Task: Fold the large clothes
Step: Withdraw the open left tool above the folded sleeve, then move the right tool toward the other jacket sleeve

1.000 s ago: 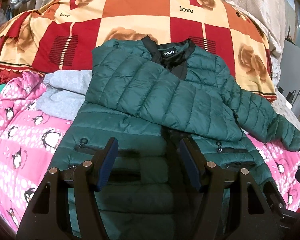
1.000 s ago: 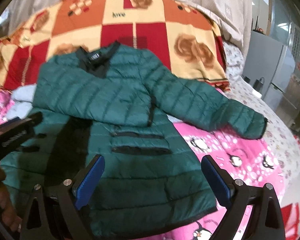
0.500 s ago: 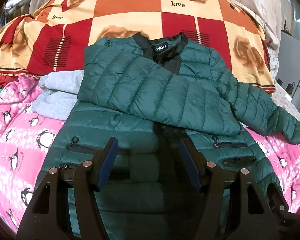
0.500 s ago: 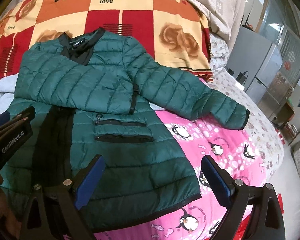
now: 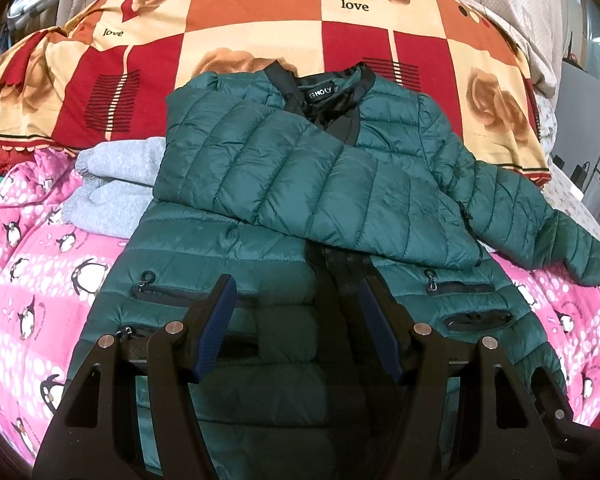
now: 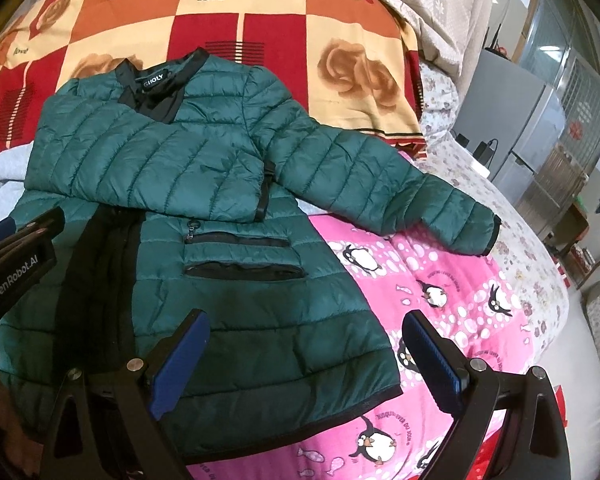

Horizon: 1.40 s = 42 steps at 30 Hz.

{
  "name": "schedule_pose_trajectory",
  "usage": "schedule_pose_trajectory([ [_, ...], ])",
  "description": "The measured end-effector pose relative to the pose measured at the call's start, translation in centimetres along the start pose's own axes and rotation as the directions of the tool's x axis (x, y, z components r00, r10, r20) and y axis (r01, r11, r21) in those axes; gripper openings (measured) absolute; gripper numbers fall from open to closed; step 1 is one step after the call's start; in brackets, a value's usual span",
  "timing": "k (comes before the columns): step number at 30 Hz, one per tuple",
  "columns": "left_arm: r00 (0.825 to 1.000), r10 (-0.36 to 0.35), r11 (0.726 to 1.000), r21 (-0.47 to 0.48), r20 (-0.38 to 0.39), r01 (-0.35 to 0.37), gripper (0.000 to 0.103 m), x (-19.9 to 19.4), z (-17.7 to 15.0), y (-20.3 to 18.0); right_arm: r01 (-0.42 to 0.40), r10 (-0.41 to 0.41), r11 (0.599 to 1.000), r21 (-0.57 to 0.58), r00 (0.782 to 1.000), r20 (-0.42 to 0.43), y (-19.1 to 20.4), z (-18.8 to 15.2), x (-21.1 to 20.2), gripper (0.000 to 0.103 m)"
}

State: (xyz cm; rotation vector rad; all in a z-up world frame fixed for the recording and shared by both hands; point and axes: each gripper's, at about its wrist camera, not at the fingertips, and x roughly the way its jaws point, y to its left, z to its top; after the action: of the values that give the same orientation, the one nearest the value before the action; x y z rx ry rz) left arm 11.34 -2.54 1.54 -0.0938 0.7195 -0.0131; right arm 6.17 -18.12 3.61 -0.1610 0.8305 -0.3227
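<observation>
Green quilted jacket lies flat on the pink penguin blanket, straight ahead of both grippers, one sleeve already folded across the chest. The other sleeve stretches out ahead and to the right of the right gripper, whose jaws are spread wide and hold nothing. The left gripper hovers over the front zip, released too. Best to pinch that free sleeve near its cuff (puffy fabric slips) and carry it level across the chest.
</observation>
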Motion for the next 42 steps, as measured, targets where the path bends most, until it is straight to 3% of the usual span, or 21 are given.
schedule_pose_trajectory([
  [25,1.0,0.001,1.0,0.006,-0.011,-0.001,0.064,0.2,-0.3,-0.1,0.05,-0.05,0.998,-0.039,0.999,0.006,0.1,-0.5,0.6,0.096],
  [37,1.0,0.0,1.0,0.007,-0.015,0.0,0.064,0.3,-0.3,-0.2,-0.111,0.111,0.994,0.01,0.987,-0.112,0.5,-1.4,2.0,0.096],
  [42,1.0,0.0,1.0,0.006,-0.016,0.001,0.064,0.3,-0.3,-0.1,-0.128,0.128,0.992,0.013,0.983,-0.133,1.0,-1.9,2.4,0.096],
])
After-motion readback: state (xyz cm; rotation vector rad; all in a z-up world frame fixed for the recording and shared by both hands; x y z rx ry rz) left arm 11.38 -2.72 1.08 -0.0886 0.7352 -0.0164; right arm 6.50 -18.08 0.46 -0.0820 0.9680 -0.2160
